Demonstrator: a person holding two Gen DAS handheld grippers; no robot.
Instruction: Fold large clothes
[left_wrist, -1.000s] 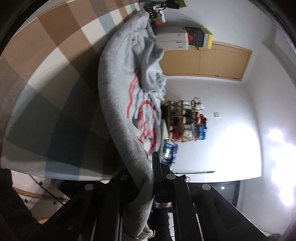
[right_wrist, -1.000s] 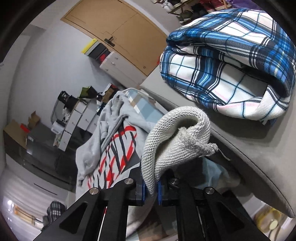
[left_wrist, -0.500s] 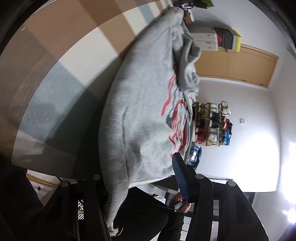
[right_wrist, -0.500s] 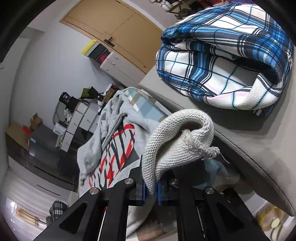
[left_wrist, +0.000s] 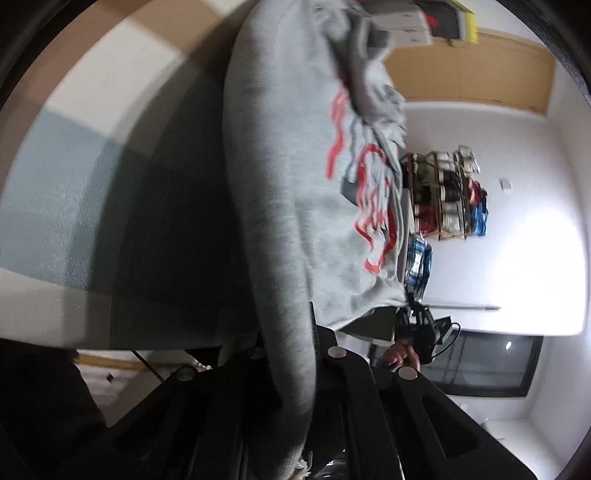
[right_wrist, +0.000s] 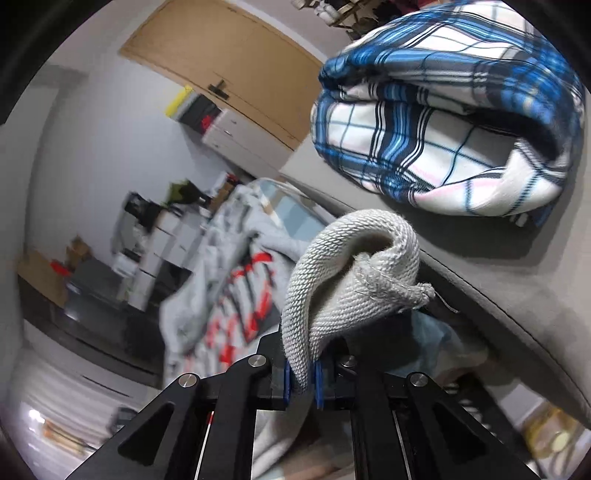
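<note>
A grey sweatshirt with a red print (left_wrist: 295, 177) lies stretched over the checked table (left_wrist: 74, 184). My left gripper (left_wrist: 291, 354) is shut on its ribbed hem, which runs down between the fingers. My right gripper (right_wrist: 301, 376) is shut on the other ribbed hem corner (right_wrist: 351, 273), which bunches up above the blue pads. The sweatshirt body (right_wrist: 229, 280) trails away to the left in the right wrist view. The right gripper also shows in the left wrist view (left_wrist: 415, 325), holding the far corner.
A folded blue and white plaid garment (right_wrist: 443, 118) lies on a grey surface (right_wrist: 498, 295) beside my right gripper. A shoe rack (left_wrist: 443, 199), wooden doors (left_wrist: 469, 70) and white drawers (right_wrist: 236, 140) stand against the walls.
My left gripper, open half a second ago, has closed on the sweatshirt hem. The left view has shifted and blurred. The right gripper has kept its hold and moved slightly.
</note>
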